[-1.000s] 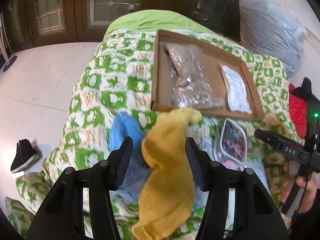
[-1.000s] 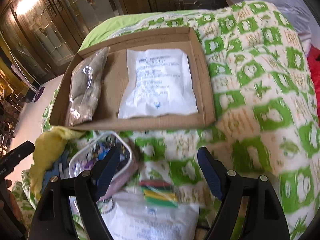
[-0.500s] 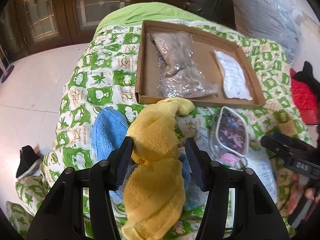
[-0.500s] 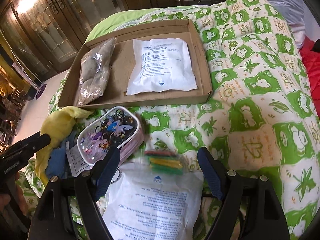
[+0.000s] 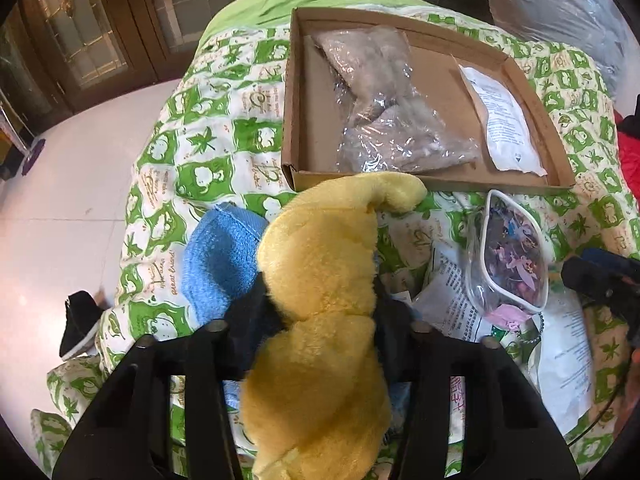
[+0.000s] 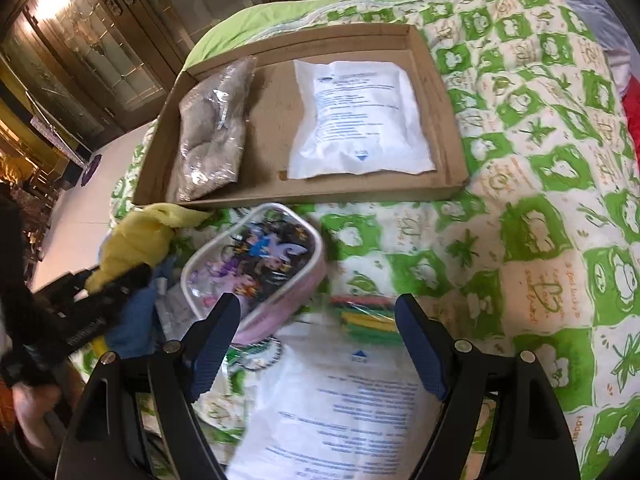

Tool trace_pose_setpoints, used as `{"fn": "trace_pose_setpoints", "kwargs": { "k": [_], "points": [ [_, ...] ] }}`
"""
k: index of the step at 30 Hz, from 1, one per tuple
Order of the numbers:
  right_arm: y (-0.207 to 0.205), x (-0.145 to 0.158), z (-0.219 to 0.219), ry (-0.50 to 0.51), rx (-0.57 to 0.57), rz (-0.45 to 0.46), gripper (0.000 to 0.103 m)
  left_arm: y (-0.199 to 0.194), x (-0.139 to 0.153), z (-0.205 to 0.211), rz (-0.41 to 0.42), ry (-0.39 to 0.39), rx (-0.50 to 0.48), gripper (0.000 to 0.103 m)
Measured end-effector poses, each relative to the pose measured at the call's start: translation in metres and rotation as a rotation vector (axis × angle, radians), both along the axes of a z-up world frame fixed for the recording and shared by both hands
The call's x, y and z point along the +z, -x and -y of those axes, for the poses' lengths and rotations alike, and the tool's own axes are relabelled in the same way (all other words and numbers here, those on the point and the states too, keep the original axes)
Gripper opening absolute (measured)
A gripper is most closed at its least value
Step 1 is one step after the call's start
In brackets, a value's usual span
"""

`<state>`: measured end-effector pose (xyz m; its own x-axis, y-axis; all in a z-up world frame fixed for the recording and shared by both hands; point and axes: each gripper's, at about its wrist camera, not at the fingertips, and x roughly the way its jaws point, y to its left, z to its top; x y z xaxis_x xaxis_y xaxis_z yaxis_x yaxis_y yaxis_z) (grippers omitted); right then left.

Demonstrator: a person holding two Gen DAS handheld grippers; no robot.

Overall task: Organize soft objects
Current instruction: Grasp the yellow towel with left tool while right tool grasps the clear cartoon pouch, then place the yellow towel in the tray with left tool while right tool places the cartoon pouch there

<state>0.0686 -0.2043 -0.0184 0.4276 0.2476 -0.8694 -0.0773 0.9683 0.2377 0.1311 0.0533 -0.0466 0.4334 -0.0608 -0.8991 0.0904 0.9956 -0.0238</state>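
My left gripper [image 5: 318, 300] is shut on a yellow plush cloth [image 5: 320, 280], whose tip rests by the front wall of the cardboard tray [image 5: 290, 120]. A blue towel [image 5: 218, 256] lies under and left of it. The tray holds a clear bag of grey stuff [image 5: 384, 120] and a white pouch [image 5: 502, 120]. My right gripper [image 6: 318, 332] is open above a pink-edged clear pencil case [image 6: 256, 264], a pack of coloured strips [image 6: 368, 320] and a large white pouch [image 6: 340, 412]. The yellow cloth [image 6: 136, 240] and the left gripper [image 6: 104, 292] show at the left of the right wrist view.
Everything lies on a green and white quilt [image 6: 540, 200] over a bed. A white tiled floor [image 5: 60, 200] with a black shoe [image 5: 78, 328] is to the left. A grey plastic sack [image 5: 560, 20] and red cloth [image 5: 630, 160] lie at the right.
The left gripper has closed on the yellow cloth, which has bunched up between the fingers. The right gripper has drawn back slightly from the tray, over the pencil case and white pouch.
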Motion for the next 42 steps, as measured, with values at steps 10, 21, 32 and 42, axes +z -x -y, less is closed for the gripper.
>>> {"fn": "trace_pose_setpoints", "kwargs": {
  "k": [10, 21, 32, 42],
  "points": [
    [-0.033, -0.009, -0.036, -0.058, -0.059, -0.172, 0.08, 0.005, 0.01, 0.0, 0.033, 0.027, -0.006, 0.043],
    [-0.066, -0.023, -0.073, 0.057, -0.145, -0.237, 0.089, 0.006, 0.01, -0.009, 0.029, 0.058, 0.004, 0.043],
    [-0.057, -0.043, -0.079, 0.046, -0.046, -0.256, 0.086, 0.008, 0.01, -0.011, 0.023, 0.089, 0.018, 0.043],
    [-0.025, -0.028, -0.063, -0.008, 0.054, -0.166, 0.083, -0.001, -0.003, -0.013, -0.033, 0.09, 0.043, 0.044]
  ]
}}
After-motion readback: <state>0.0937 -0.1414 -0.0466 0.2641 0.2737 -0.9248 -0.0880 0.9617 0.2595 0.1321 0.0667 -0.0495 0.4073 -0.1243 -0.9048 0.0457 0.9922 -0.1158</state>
